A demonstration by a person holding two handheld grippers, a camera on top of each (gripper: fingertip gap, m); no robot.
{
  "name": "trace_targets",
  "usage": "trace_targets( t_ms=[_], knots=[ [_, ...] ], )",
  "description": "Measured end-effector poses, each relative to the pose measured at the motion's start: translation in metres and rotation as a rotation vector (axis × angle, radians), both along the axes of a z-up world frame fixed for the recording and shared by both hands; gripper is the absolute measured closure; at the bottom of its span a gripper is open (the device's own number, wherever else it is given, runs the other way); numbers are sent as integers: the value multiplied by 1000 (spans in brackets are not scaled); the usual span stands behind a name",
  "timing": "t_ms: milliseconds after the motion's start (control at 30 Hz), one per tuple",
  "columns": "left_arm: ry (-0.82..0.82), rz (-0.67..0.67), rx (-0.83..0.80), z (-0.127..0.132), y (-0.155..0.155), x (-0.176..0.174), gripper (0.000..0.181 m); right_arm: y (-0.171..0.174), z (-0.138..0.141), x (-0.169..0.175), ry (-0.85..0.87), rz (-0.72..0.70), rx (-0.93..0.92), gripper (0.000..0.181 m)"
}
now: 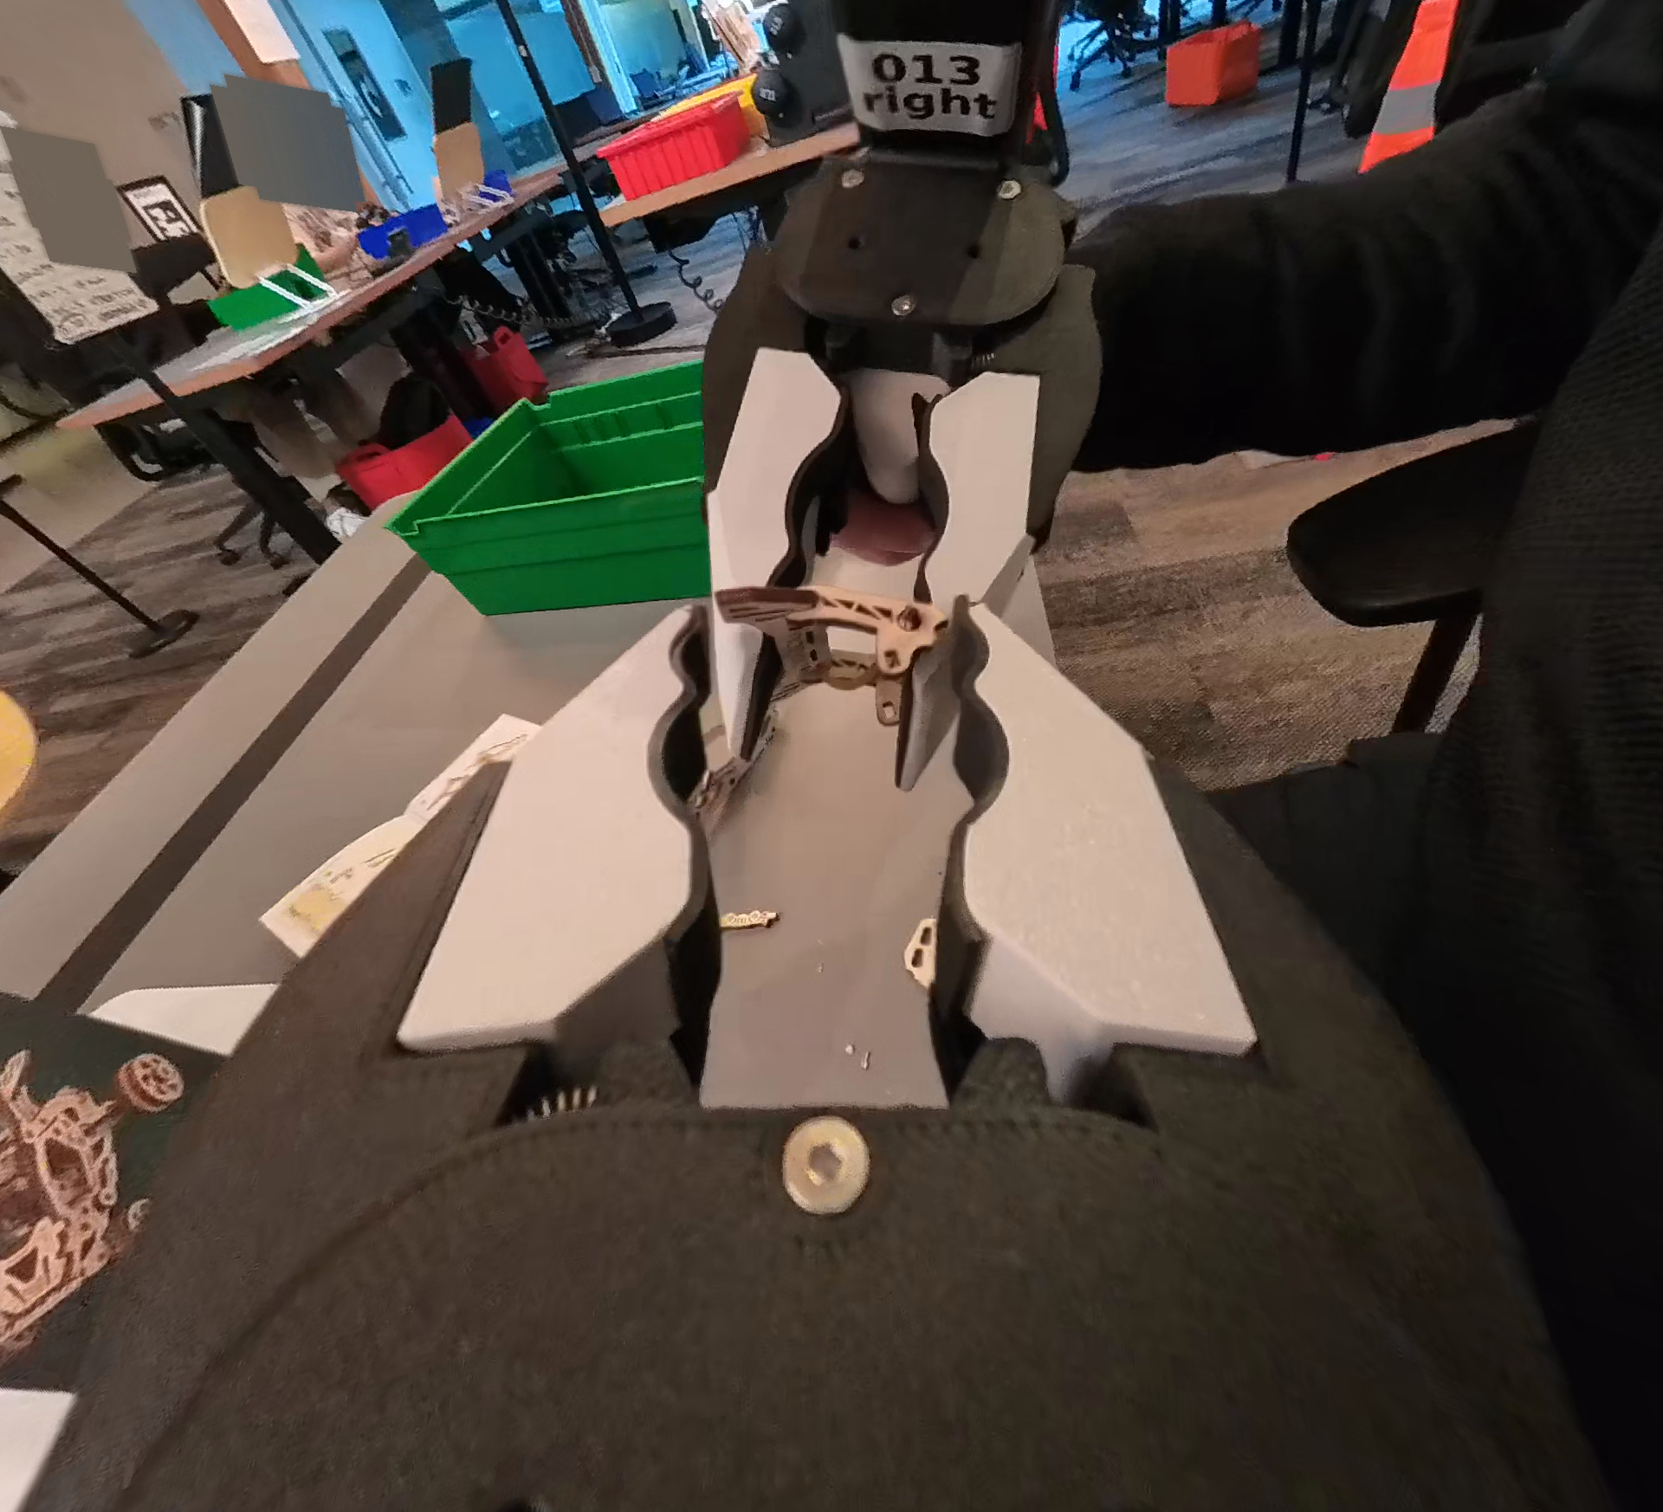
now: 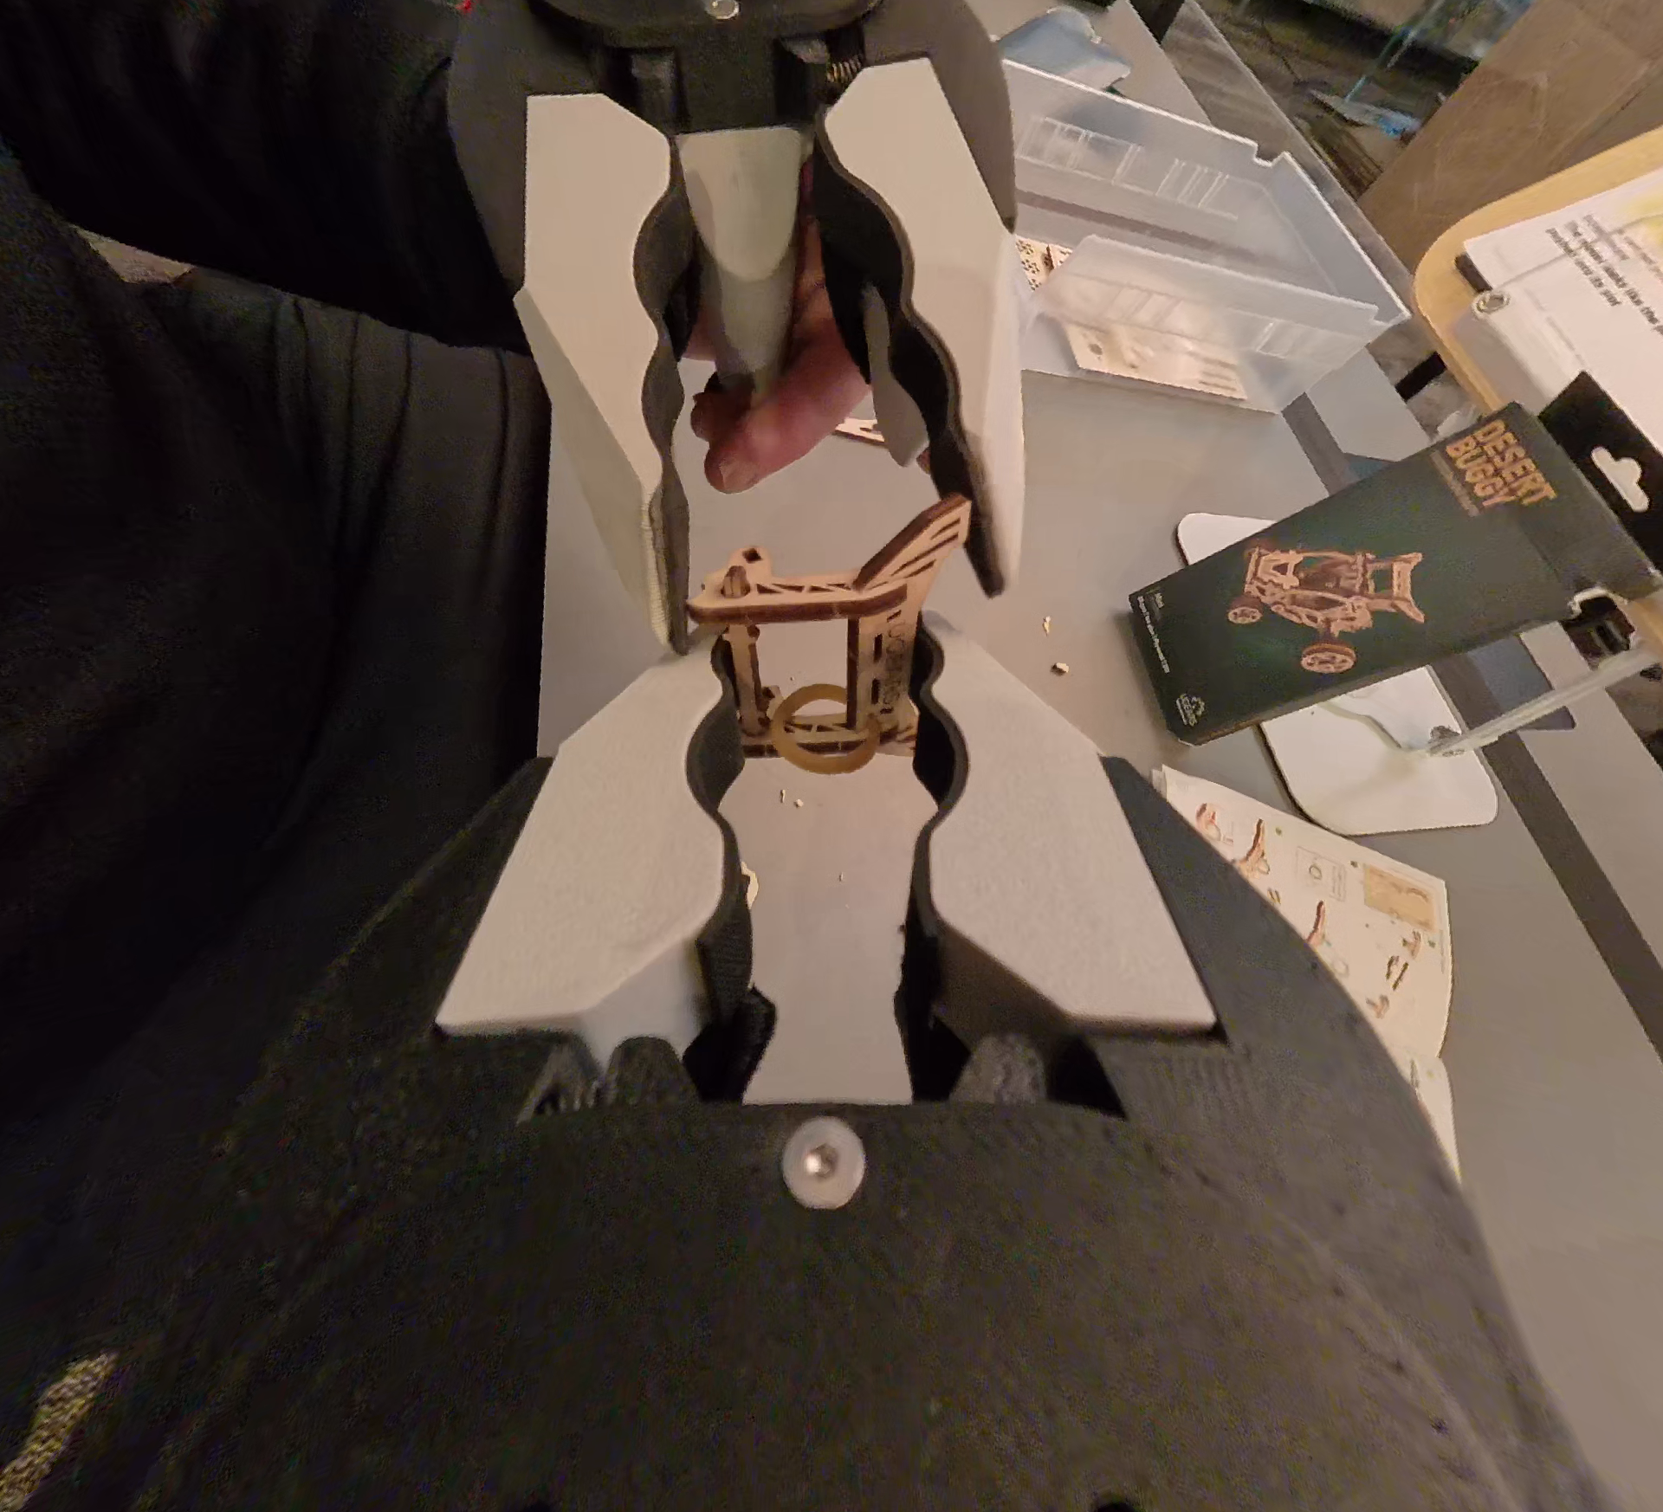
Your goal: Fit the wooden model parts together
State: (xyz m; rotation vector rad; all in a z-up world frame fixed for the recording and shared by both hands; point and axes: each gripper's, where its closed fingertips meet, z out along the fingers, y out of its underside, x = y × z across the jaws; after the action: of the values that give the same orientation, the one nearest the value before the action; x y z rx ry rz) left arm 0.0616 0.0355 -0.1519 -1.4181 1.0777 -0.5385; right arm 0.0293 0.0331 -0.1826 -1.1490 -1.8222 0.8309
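A small wooden model frame (image 1: 832, 637) hangs above the grey table (image 1: 504, 677) between two grippers that face each other. My left gripper (image 1: 830, 625) has its two fingertips against the ends of the frame's top bar. My right gripper (image 2: 823, 650) is shut on the lower part of the frame (image 2: 810, 650), which carries a pale ring (image 2: 823, 726). In the left wrist view the right gripper (image 1: 821, 767) comes down from above. In the right wrist view the left gripper (image 2: 828, 614) comes down from above, with a hand behind it. Two small loose wooden parts (image 1: 750, 920) lie on the table below.
A green bin (image 1: 576, 515) stands at the far table edge. A clear tray (image 2: 1170, 254), the dark kit box (image 2: 1350, 587) on a white-based stand (image 2: 1386, 776) and an instruction sheet (image 2: 1332, 929) lie to one side. A black chair (image 1: 1386, 560) is beside the table. My two grippers' fingertips are within a few centimetres of each other.
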Motion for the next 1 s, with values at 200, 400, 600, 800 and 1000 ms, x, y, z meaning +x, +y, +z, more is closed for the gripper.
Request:
trace_targets(
  t_ms=[200,400,600,800,1000],
  knots=[
    [-60,-15,-28,2,0,-4,141,1,-4,-4,-29,-61,29,150],
    [-66,14,-23,1,1,-9,141,5,-4,-7,-35,-116,39,150],
    [-107,17,-63,-2,3,-16,142,9,-5,-9,-56,-177,93,150],
    [-160,33,-118,-9,7,-26,155,16,-13,-12,-125,-252,270,150],
    [-215,25,-164,-15,8,-30,155,20,-14,-13,-137,-272,377,150]
  ],
)
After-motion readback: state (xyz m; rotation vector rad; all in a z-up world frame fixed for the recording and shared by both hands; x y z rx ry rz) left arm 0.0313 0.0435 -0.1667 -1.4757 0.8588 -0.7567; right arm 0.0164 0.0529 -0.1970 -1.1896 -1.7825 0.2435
